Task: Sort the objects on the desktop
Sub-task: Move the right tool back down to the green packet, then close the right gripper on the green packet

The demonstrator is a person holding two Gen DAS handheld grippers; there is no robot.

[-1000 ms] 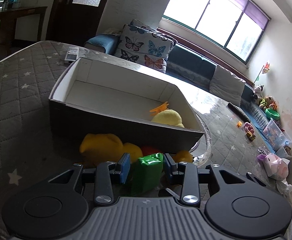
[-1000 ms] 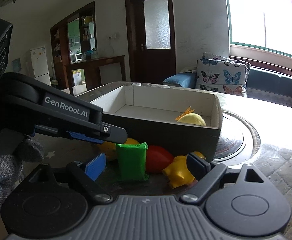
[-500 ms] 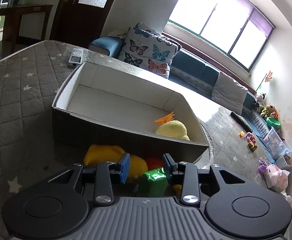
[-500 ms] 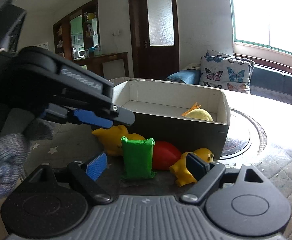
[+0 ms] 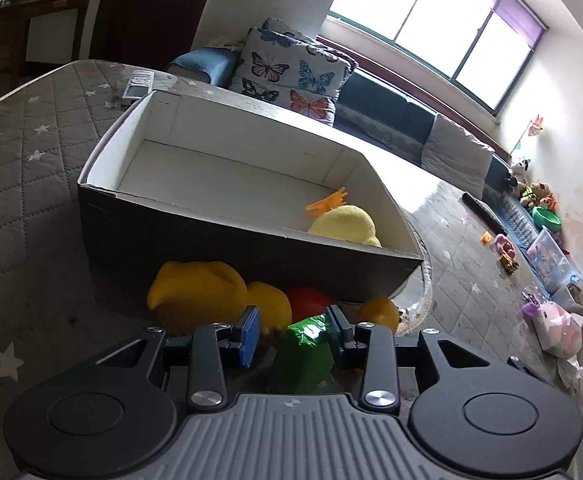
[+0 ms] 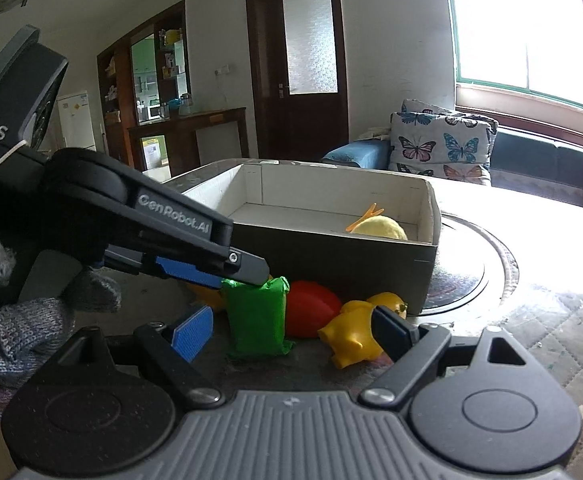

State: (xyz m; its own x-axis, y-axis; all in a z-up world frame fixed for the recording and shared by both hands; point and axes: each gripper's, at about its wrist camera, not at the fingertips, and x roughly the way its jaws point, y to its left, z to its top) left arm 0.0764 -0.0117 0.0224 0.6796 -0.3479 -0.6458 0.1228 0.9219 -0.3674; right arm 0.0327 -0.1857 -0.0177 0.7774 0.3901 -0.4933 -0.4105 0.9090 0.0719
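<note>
- Legible writing: the side of the left gripper (image 6: 247,276) reads "GenRobot.AI" in the right wrist view; the housing behind it reads "DAS", with smaller lines below cut off at the frame edge.
- Left gripper (image 5: 291,334): the fingers are partly spread, one on each side of the green pouch (image 5: 305,350). The pouch top sits between the pads, closer to the right-hand pad. Whether either pad presses on it cannot be told.
- Right gripper (image 6: 287,330): the fingers are spread wide and hold nothing. The green pouch (image 6: 256,322), a red toy (image 6: 311,314) and a yellow duck (image 6: 353,336) lie between and just beyond the fingertips.
- A gloved hand (image 6: 23,324) holds the left gripper.
- Beyond the left fingers: a large yellow toy (image 5: 197,294), then the box (image 5: 211,236), open-topped, holding a pale yellow plush (image 5: 345,224) at its right end.
- All loose toys lie on the desk (image 5: 23,184) against the near wall of the box.
- Change from the earlier frames: in the left wrist view the pouch now sits lower and further right between the pads. In the right wrist view the left gripper tip, which stood above and left of the pouch half a second ago, is now at the pouch's top edge.
</note>
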